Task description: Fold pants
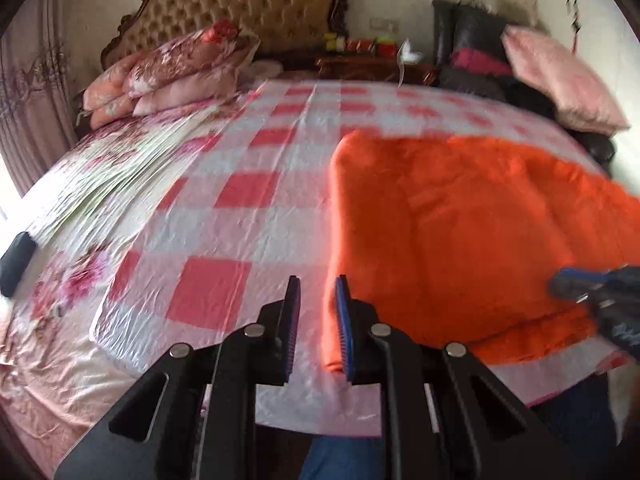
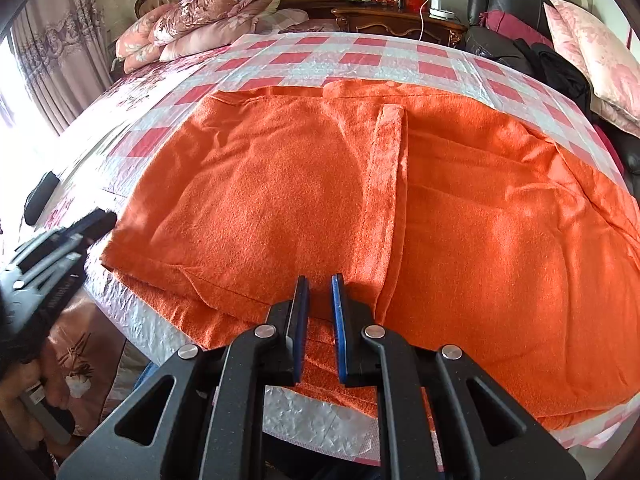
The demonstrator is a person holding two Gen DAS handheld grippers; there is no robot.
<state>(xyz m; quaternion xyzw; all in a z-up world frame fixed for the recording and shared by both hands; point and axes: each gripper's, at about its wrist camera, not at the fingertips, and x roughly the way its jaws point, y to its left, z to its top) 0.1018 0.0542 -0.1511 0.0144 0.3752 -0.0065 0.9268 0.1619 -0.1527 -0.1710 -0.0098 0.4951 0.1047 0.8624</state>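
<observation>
The orange fleece pants lie folded flat on the red-and-white checked sheet on the bed; they also show in the left wrist view. My left gripper is open and empty, hovering at the pants' near left edge. It shows at the left of the right wrist view. My right gripper is open with a narrow gap, empty, just above the pants' near edge. It shows blurred at the right of the left wrist view.
Folded floral quilts and a tufted headboard stand at the bed's head. A wooden nightstand with jars, a dark leather chair with pink pillows are far right. A black object lies at the bed's left edge.
</observation>
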